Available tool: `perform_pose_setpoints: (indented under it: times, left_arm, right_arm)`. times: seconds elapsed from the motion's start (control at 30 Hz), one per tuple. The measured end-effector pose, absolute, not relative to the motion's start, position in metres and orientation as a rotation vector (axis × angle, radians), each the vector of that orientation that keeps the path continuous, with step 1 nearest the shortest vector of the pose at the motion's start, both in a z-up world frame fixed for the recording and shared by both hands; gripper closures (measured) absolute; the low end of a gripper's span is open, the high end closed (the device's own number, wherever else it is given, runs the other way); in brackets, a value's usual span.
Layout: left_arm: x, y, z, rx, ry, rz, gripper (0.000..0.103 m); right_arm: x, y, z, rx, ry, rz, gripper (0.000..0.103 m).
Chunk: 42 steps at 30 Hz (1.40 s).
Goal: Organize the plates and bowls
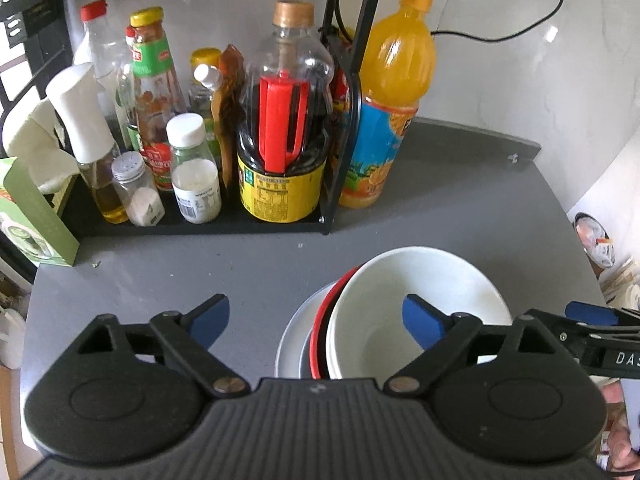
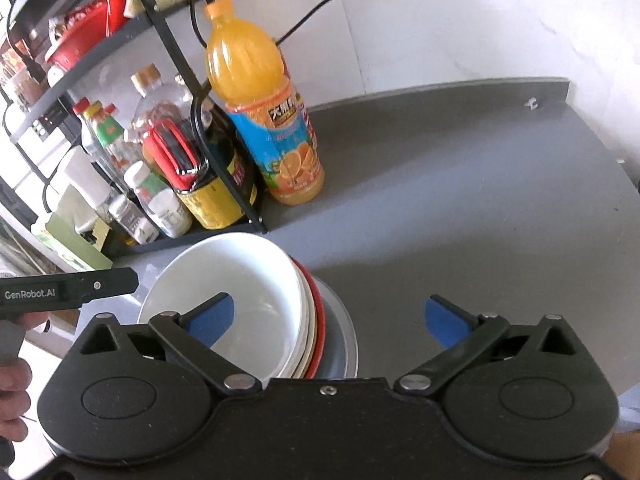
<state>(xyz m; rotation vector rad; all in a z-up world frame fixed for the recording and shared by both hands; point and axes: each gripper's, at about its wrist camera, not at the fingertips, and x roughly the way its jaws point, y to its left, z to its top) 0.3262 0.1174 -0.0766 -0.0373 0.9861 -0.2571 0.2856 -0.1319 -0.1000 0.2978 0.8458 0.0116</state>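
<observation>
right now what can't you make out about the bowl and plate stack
- Near side of the stack: hidden by the left tool body in the left wrist view, by the right tool body in the right wrist view.
- How many bowls sit under the top white bowl: only rim edges show.
- The red-rimmed dish: bowl or plate, too little shows.
- The bottom grey plate: mostly covered.
</observation>
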Motion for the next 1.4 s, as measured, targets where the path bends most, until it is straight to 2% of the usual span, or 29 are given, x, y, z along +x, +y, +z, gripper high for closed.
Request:
perform_pose_setpoints:
  times: [0.23,0.67,1.0,1.4]
  left_arm:
    - [0.302,0.108,-0.065,-0.048,0.960,-0.212,0.000]
    - [0.219,0.073,-0.020,-0.098,0.849,-0.142,0.000]
    - [0.153,0.050,0.003,-0.125,0.817,-0.086,0.000]
    - [0.108,0.040,0.025,-0.135,0.795,-0.076,0.000]
  right_arm:
    - [0.265,-0.145,-0.088,0.303,0.773,0.030,0.000]
    - [0.199,-0.200,-0.054,0.278,0.721,0.043,0.000]
    - [0.148,-0.214,-0.031,0.259,0.673,0.126,0.000]
    - [0.112,-0.221,-0.010,0.256,0.635,0.116,0.000]
